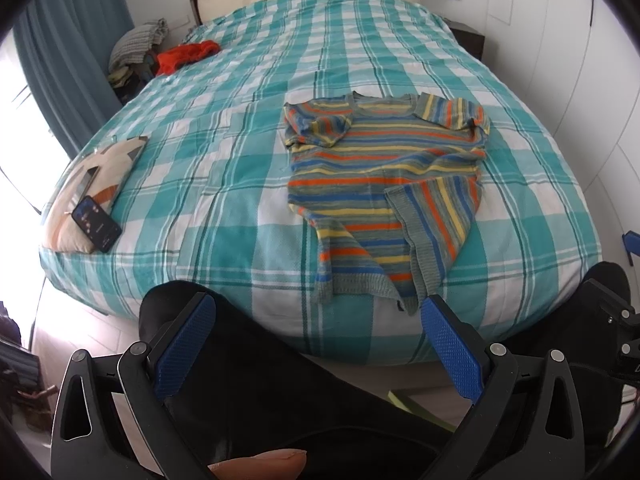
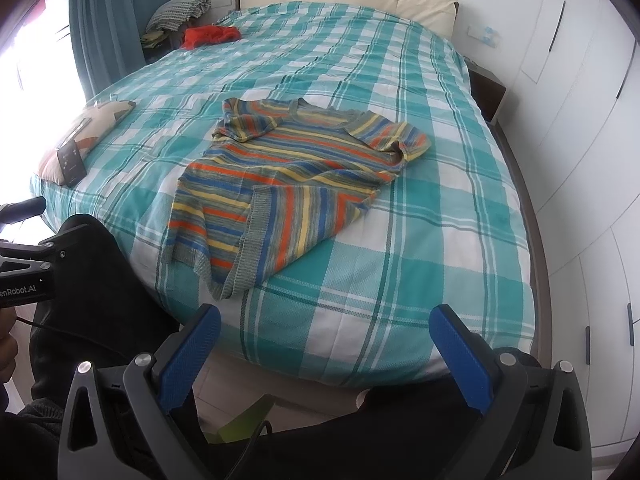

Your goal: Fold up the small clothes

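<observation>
A small striped knit shirt, in orange, yellow, blue and grey, lies on the teal checked bed. Its lower right corner is folded over the body and one sleeve is tucked in. It also shows in the right wrist view. My left gripper is open and empty, held off the bed's near edge just below the shirt's hem. My right gripper is open and empty over the bed's near edge, to the right of the hem. The left gripper's body shows at the left of the right wrist view.
A cushion with a black phone on it lies at the bed's left edge. A red garment and a pile of clothes sit at the far left. White wardrobes stand at the right. My dark-trousered legs are below.
</observation>
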